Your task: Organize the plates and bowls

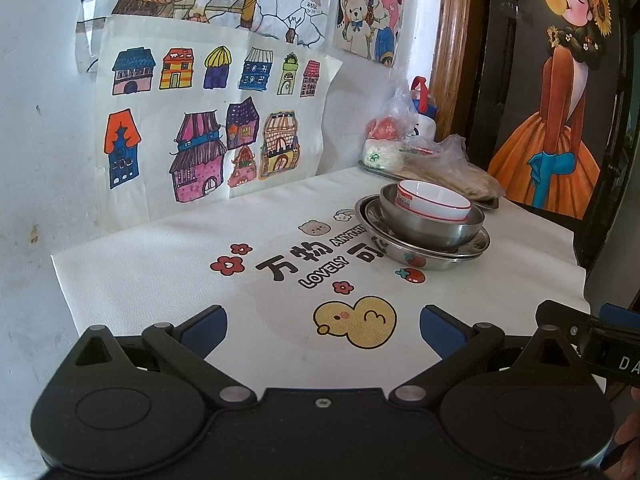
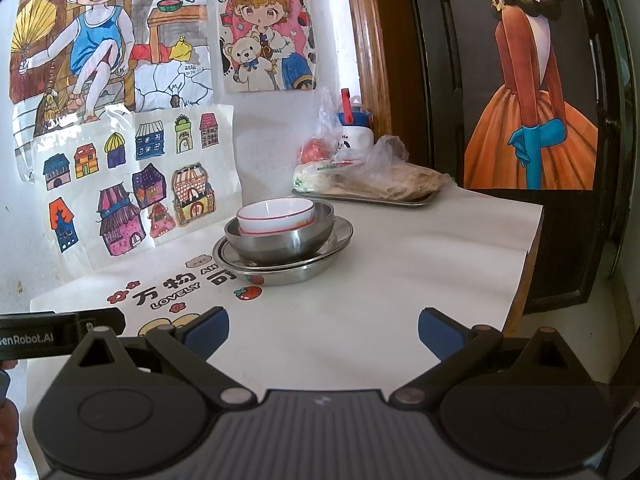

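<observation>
Both my grippers, left (image 1: 323,322) & right (image 2: 323,322), spread wide, holding nothing. White bowl (image 2: 276,213) sits in steel bowl (image 2: 280,242) on steel plates (image 2: 288,270), w/ tablecloth (image 2: 400,272) underneath.

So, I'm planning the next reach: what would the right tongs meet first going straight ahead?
Probably the stacked dishes: the steel plate under the steel bowl, ahead, slightly left. Depth is uncertain.

- A home, seemingly a family's eating corner: hand-coloured children's drawings (image 2: 132,184) are taped over the white wall on the left.
- The table wears a white cloth (image 2: 400,264) printed with cartoon flowers and strawberries.
- At its far end a metal tray (image 2: 416,199) holds bagged food, with a child's drink bottle (image 2: 354,126) behind.
- On the right, a dark wooden door carries a painted-girl poster (image 2: 532,120).
</observation>
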Tool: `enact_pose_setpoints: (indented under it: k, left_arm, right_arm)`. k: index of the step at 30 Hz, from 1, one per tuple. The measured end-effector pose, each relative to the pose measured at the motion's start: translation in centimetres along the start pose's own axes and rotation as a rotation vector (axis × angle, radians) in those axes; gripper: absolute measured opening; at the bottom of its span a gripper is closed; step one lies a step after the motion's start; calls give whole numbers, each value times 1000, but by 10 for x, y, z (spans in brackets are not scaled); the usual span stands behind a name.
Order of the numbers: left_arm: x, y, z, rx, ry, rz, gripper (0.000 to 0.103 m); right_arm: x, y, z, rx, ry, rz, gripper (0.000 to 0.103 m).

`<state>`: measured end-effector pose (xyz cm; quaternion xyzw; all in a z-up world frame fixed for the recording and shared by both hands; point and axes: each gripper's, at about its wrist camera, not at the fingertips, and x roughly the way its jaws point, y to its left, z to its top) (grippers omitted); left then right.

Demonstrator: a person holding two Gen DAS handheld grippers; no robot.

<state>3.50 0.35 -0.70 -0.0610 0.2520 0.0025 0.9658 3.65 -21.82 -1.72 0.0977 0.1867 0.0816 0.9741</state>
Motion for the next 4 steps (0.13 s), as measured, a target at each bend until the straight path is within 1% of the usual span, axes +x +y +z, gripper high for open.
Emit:
enact_pose_setpoints:
  k: [4]
  left_arm:
    - [1, 0, -1, -3, 2, 1, 102]
  right_arm:
    - [2, 0, -2, -1, 4, 0, 103]
